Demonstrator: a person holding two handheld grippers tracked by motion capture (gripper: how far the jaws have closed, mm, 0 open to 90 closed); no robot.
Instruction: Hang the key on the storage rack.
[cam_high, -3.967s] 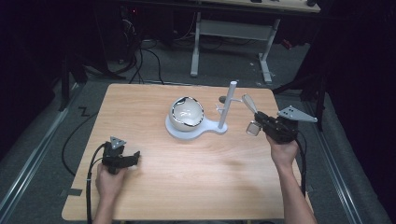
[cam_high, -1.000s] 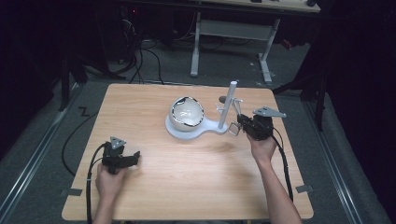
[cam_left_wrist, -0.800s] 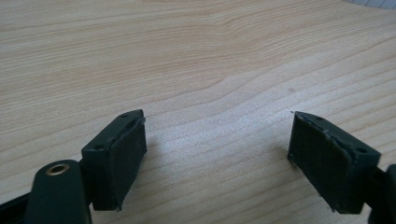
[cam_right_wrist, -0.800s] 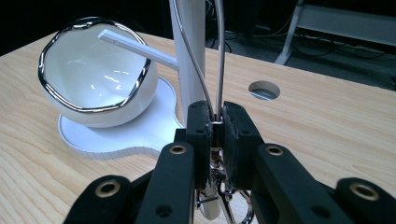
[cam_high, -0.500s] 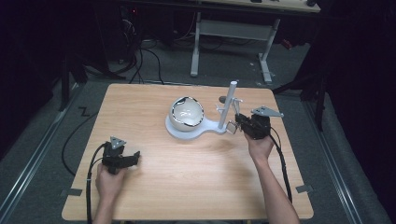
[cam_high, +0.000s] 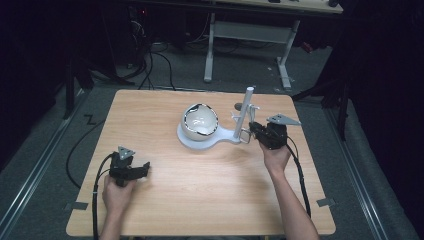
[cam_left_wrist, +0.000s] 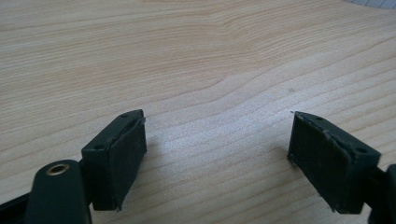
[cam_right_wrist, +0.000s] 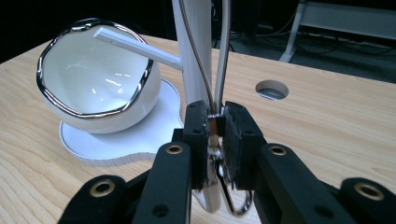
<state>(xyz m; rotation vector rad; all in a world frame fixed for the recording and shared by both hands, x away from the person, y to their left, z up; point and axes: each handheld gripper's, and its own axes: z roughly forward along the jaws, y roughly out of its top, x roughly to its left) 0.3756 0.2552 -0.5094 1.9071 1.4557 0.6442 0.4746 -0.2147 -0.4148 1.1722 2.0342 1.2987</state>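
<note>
Right gripper (cam_right_wrist: 215, 140), jaws just easing apart, pinches the metal tongs (cam_right_wrist: 219, 93) shut beside the white stand post (cam_high: 246, 112) near the bowl (cam_high: 199, 122), apparently hanging them; left gripper (cam_left_wrist: 217, 158) rests released on the table (cam_high: 200, 190).

I think I am in a lab or test room, because my bare wooden table (cam_high: 200, 200) stands on grey carpet (cam_high: 360, 165) in a dark room, with black cables (cam_high: 150, 65) and a metal desk frame (cam_high: 250, 35) behind it.
</note>
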